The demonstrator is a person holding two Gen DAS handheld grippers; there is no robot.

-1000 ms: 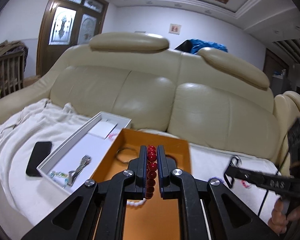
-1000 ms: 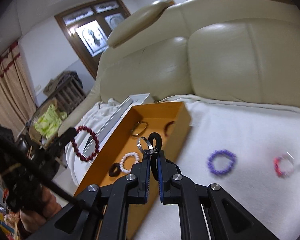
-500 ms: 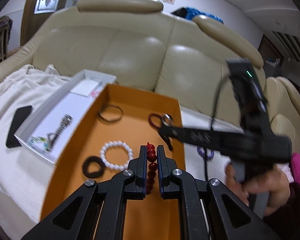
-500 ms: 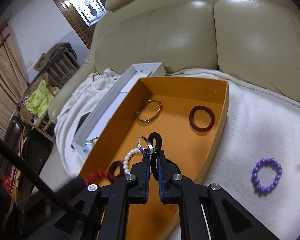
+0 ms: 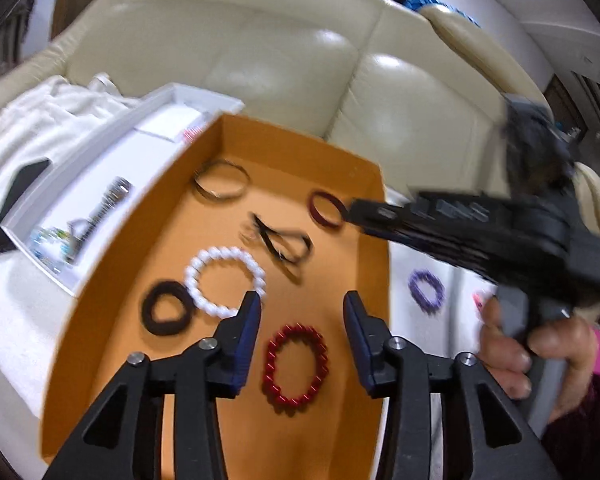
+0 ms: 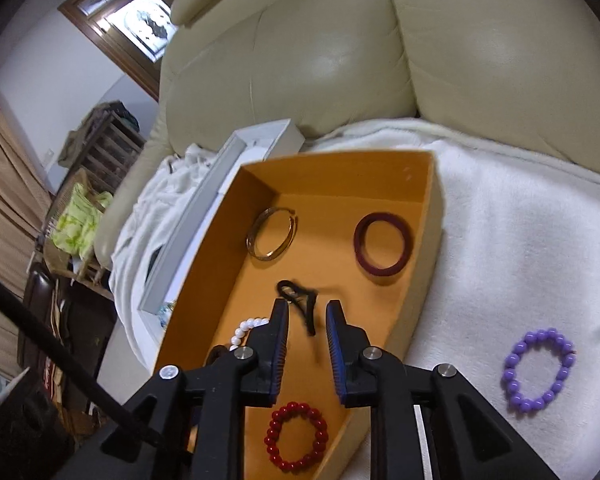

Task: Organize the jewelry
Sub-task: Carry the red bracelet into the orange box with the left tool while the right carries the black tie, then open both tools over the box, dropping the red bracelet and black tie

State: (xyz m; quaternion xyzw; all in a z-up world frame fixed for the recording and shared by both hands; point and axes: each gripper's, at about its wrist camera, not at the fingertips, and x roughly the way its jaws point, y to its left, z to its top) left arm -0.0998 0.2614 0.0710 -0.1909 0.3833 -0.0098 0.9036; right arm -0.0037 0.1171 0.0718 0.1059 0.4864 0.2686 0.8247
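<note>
Both pieces have left the jaws since the earlier frames: the red bead bracelet (image 5: 296, 364), then pinched upright in the left gripper (image 5: 302, 304), now lies flat on the floor of the orange tray (image 5: 364, 184), in its near end. The left jaws have just been opening and stand fairly wide, nothing between the pads. The black hair tie with its silver ring (image 6: 298, 300), then held by the right gripper (image 6: 306, 316), now lies mid-tray, beyond the red bracelet. The right jaws have just been opening to a narrow gap; the tie shows through that gap but is not pressed. Already in the tray: white bead bracelet (image 5: 224, 280), black scrunchie (image 5: 166, 308), thin metal bangle (image 6: 272, 238), maroon bangle (image 6: 384, 244). Outside the tray, on the white blanket (image 6: 520, 240) to its right: purple bead bracelet (image 6: 538, 368), likely the next pickup. A pink piece beyond it is too blurred to identify.
</note>
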